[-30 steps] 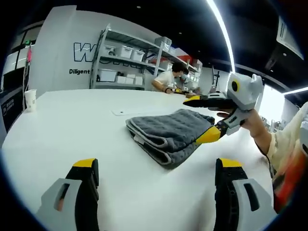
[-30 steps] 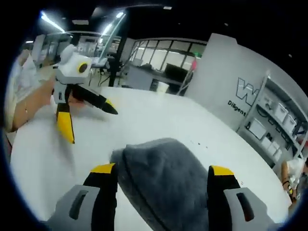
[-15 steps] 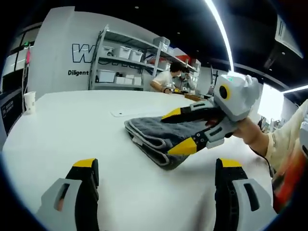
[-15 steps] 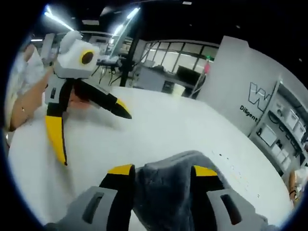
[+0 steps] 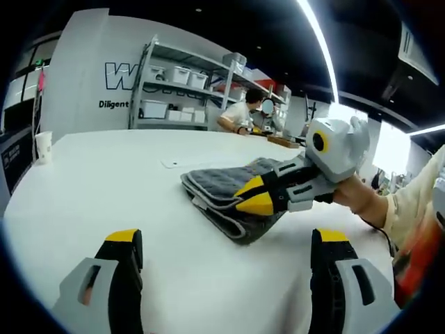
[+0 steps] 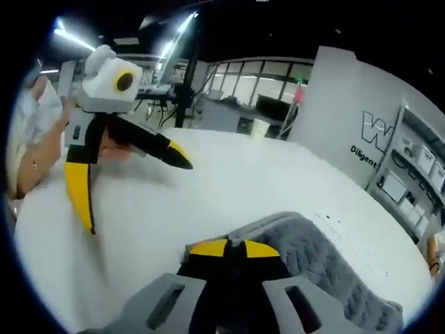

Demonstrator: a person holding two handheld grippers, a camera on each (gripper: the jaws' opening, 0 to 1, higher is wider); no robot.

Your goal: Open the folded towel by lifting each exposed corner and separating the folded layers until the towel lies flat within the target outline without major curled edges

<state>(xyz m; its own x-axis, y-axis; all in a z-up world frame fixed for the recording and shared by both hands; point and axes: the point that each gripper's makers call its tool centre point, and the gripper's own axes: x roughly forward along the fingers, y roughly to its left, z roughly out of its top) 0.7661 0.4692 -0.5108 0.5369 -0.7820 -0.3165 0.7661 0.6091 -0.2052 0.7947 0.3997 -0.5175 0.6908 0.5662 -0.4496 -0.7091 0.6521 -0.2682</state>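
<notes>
Left tool view, left to right:

- Paper cup [image 5: 43, 145], far left edge of the tabletop [image 5: 104, 181].
- Shelving rack [image 5: 182, 87], upper left, behind.
- Your left tool [image 5: 226, 240], bottom of frame: jaws spread wide, holding nothing, well short of the cloth.
- Folded towel [image 5: 222, 191], grey, centre of frame, lying on the tabletop, layers stacked at the near edge.
- Your right tool [image 5: 256, 195], entering from the right: jaws clenched on the towel's upper layer at its near corner.

Right tool view: left tool [image 6: 132, 188] at upper left, spread; towel [image 6: 334, 271] at lower right.

Advice: lift slowly, confirm you carry one layer only, then peel away from the fold. No target outline is visible to me.
</notes>
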